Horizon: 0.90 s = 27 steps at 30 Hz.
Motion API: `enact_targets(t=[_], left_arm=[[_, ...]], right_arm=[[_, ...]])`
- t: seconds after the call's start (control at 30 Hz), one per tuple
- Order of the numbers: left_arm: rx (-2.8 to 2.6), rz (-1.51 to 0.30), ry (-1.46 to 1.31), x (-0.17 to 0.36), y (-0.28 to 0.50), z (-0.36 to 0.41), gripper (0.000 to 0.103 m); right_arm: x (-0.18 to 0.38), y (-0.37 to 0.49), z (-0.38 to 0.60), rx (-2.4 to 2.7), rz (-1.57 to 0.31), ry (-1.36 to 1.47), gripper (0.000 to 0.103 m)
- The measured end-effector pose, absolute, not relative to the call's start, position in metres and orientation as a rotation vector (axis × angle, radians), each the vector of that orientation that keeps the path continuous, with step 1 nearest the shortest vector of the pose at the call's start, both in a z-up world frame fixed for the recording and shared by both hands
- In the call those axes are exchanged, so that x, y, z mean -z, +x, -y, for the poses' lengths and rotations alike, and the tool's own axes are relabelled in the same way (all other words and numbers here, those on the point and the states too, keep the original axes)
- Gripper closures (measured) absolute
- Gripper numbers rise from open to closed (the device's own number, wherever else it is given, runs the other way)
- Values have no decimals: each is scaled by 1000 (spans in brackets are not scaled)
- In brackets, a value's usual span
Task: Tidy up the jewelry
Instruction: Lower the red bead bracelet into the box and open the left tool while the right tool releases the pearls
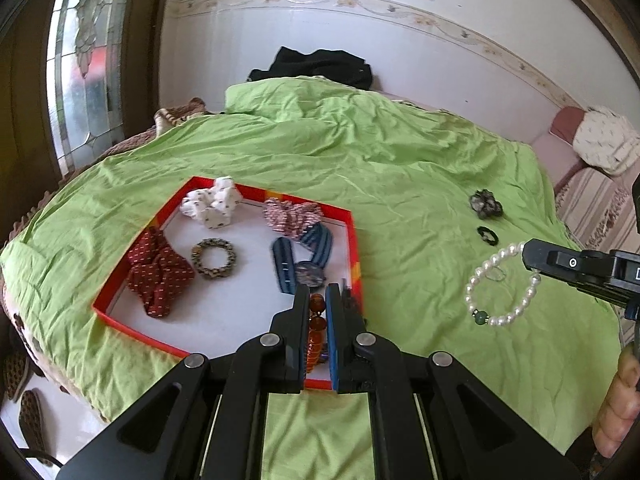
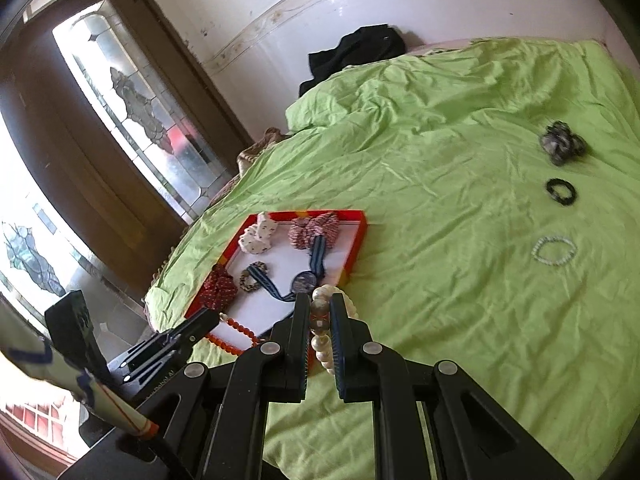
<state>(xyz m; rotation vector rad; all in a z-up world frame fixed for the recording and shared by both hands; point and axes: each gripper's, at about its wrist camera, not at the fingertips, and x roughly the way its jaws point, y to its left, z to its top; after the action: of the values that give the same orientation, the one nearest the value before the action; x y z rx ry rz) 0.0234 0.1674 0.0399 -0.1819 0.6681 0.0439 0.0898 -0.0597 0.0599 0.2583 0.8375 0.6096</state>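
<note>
A red-rimmed tray (image 1: 120,312) with a white floor lies on the green bedspread and holds scrunchies and a blue-strapped watch (image 1: 306,272). My left gripper (image 1: 318,300) is shut on an orange bead bracelet (image 1: 316,328) over the tray's near right corner; the bracelet also shows in the right wrist view (image 2: 236,326). My right gripper (image 2: 320,312) is shut on a white pearl bracelet (image 2: 322,344), held above the bedspread just right of the tray (image 2: 356,252); in the left wrist view the pearl bracelet (image 1: 500,284) hangs from the right gripper (image 1: 528,258).
On the bedspread to the right lie a grey scrunchie (image 2: 562,146), a black hair tie (image 2: 560,191) and a pale bead bracelet (image 2: 554,251). Black clothing (image 1: 320,64) lies at the bed's far edge. A glass door (image 2: 132,112) stands at left. Slippers (image 1: 34,420) lie on the floor.
</note>
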Motion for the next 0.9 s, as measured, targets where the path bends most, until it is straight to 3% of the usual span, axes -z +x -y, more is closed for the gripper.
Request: enact_targets(t=[0.9], left_arm=[[-67, -634, -319, -41, 71, -256, 96]], right_arm=[[-55, 132, -41, -723, -868, 164, 92]])
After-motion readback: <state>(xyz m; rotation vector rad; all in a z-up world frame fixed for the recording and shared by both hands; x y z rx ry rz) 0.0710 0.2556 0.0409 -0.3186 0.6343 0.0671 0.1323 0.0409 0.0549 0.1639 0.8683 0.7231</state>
